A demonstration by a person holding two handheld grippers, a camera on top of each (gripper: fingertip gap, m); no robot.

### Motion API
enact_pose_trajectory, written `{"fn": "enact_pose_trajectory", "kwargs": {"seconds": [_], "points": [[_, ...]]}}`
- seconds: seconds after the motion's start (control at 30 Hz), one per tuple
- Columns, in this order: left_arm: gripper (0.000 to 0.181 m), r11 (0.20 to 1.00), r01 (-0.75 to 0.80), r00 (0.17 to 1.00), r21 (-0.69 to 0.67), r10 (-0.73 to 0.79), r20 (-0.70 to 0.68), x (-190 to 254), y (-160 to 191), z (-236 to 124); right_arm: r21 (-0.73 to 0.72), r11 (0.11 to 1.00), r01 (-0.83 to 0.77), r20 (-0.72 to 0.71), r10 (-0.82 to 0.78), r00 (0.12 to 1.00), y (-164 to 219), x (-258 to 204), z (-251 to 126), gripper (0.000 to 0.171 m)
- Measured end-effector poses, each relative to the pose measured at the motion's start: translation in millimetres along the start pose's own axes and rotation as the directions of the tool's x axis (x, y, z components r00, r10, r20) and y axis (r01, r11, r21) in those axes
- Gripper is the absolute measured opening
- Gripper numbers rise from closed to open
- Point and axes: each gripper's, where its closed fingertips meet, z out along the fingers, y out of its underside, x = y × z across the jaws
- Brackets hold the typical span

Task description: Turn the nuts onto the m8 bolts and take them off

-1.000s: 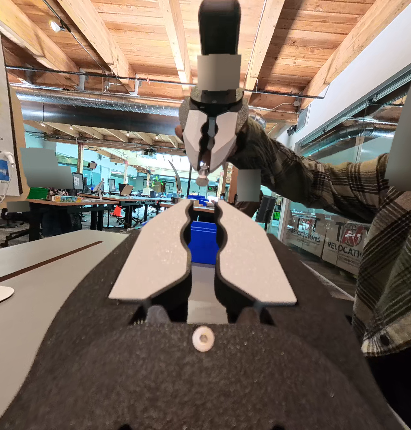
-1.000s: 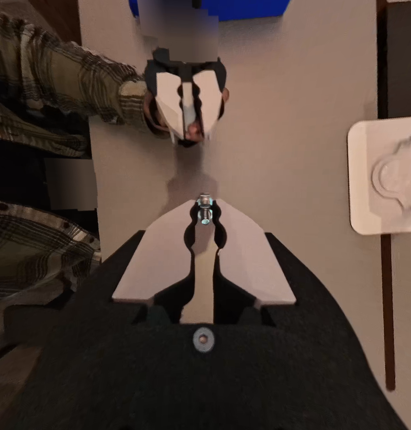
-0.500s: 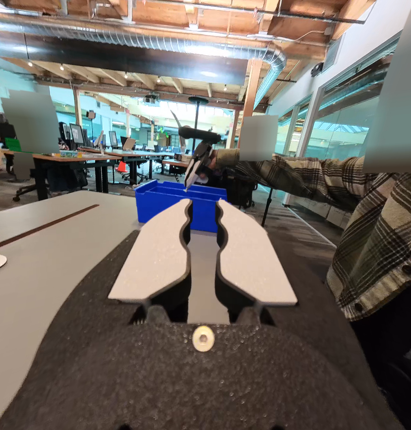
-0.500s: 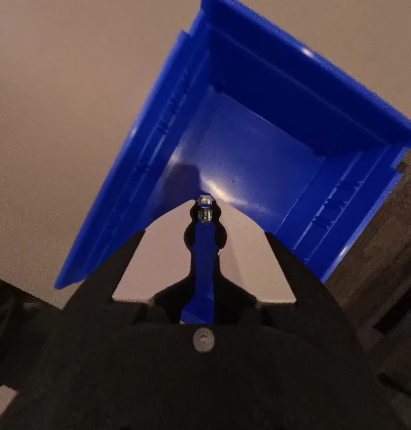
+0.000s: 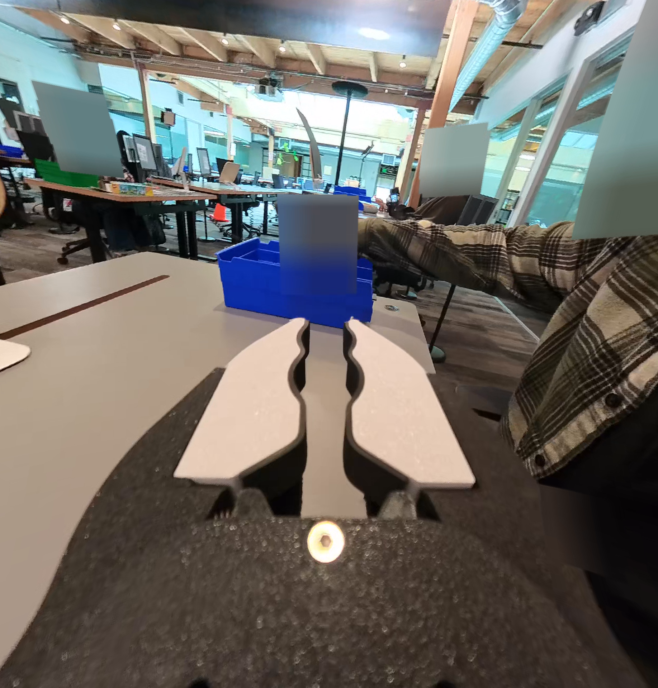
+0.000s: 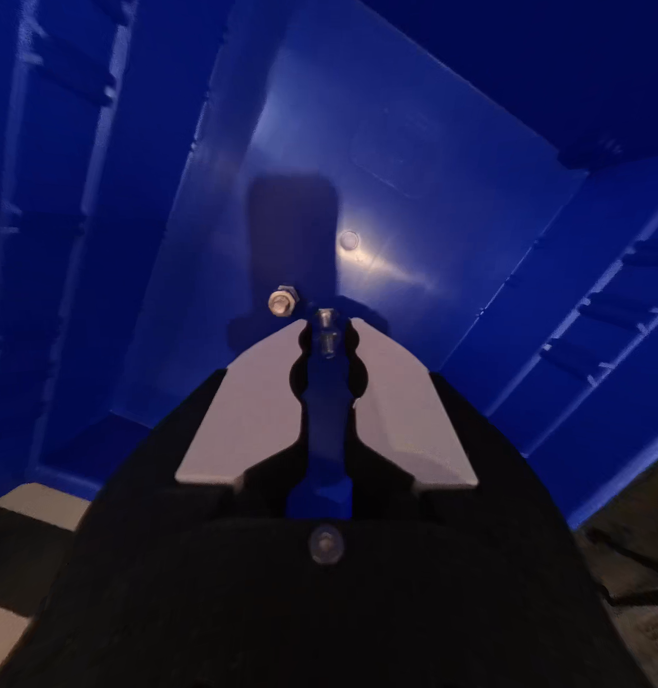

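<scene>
The right tool (image 6: pixel 327 337), inside the blue bin (image 6: pixel 413 156), has its fingers apart; the bolt (image 6: pixel 327 335) between the tips points along them. A second bolt (image 6: pixel 282 299) lies near. The left tool (image 5: pixel 325 327), spread, is above the desk (image 5: pixel 96 353).

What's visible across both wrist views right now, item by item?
bin: 1, blue, far end of table
table: 1, grey, under left gripper
pad: 1, white, table's left edge
nutted bolt: 1, silver, on bin floor
second bolt: 1, silver, blurred, between right jaws
sleeve: 1, plaid, reaching toward bin
left gripper: 1, grey-black, jaws open, empty
right gripper: 1, grey-black, inside bin, jaws apparently slightly apart
</scene>
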Motion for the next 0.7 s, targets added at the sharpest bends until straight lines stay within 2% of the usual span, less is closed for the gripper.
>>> {"fn": "enact_pose_trajectory", "kwargs": {"seconds": [0.23,0.37,0.47,0.57,0.7], "points": [[0.017,0.999,-0.040,0.997,-0.007,0.040,0.062,1,-6,-25,0.246,0.969,-0.017,-0.054,0.031,0.998,-22,-5,-65,0.036],[0.017,0.998,-0.063,0.993,-0.024,0.065,0.101,2,-7,-37,0.492,0.870,-0.025,-0.014,0.036,0.999,-43,-34,-114,0.052],[0.017,0.995,-0.087,0.987,-0.044,0.092,0.134,1,-9,-45,0.603,0.798,0.012,-0.047,0.021,0.999,-48,-59,-142,0.063],[0.019,0.994,-0.093,0.981,-0.053,0.101,0.166,-1,-12,-53,0.663,0.748,0.025,-0.081,0.039,0.996,-47,-84,-155,0.090],[0.026,0.993,-0.096,0.964,-0.064,0.108,0.242,-8,-21,-68,0.700,0.714,0.028,-0.079,0.039,0.996,-44,-127,-156,0.114]]}}
